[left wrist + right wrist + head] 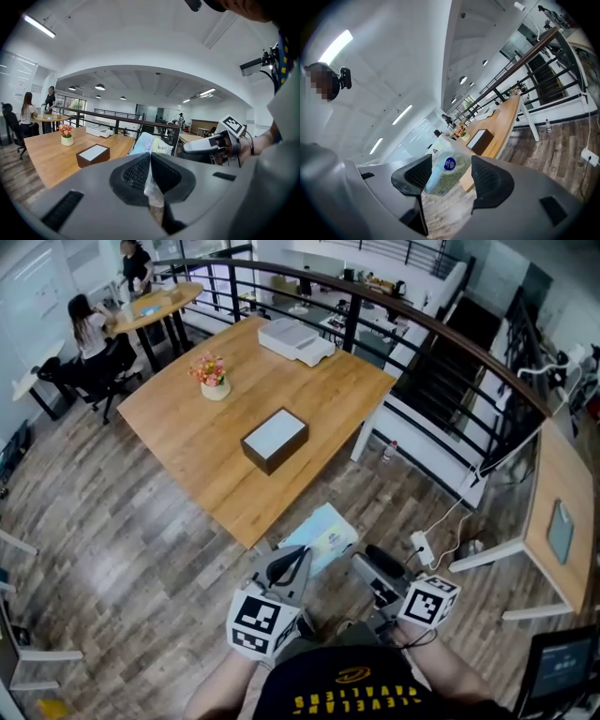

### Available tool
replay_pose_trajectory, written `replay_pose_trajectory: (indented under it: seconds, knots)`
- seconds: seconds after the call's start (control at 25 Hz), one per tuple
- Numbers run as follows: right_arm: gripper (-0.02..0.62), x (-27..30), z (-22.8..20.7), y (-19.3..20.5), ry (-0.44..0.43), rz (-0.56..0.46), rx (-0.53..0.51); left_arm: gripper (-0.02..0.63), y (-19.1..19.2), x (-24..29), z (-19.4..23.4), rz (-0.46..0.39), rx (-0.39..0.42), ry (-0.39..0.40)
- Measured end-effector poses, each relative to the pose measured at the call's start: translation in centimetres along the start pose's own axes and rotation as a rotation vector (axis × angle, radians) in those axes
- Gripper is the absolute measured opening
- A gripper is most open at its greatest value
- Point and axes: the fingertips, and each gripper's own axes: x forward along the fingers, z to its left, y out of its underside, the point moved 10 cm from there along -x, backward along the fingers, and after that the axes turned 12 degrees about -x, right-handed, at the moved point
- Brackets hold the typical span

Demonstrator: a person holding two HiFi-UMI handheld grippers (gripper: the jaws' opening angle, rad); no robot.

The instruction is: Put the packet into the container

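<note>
Left fingers [136,174] pinch packet [320,536] edge; right fingers [492,180] spread, packet just ahead.

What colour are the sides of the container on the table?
The container has dark brown sides; the head view shows it best.

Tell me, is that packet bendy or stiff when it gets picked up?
Probably bendy: the packet is pinched by one thin edge in the left gripper, and that edge looks crumpled. Likely light too, since that small pinch holds it up. Its plastic-looking wrap may be slippery.
</note>
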Motion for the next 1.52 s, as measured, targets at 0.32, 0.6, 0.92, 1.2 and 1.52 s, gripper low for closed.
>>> replay_pose_trajectory:
  seconds: [0.32, 0.6, 0.92, 1.2, 1.52]
  knots:
    - [0.290, 4.9, -3.8, -1.8, -0.255, 0.106, 0.095, 0.003, -1.4, 0.8, 2.4, 0.027, 0.022, 0.068]
    - [0.288, 8.5, -6.5, -4.4, -0.244, 0.182, -0.001, 0.003, -1.9, 3.3, 4.4, 0.094, 0.033, 0.043]
    - [0.094, 12.6, -9.7, -7.1, -0.280, 0.377, -0.268, 0.003, -2.6, 8.9, 5.7, 0.161, 0.013, -0.011]
    - [0.051, 15.7, -13.8, -10.6, -0.330, 0.365, -0.233, 0.011, -4.1, 13.8, 7.2, 0.120, -0.102, -0.093]
    - [0.044, 18.9, -15.7, -14.4, -0.397, 0.329, -0.203, 0.049, -5.4, 16.3, 8.6, 0.009, -0.281, -0.189]
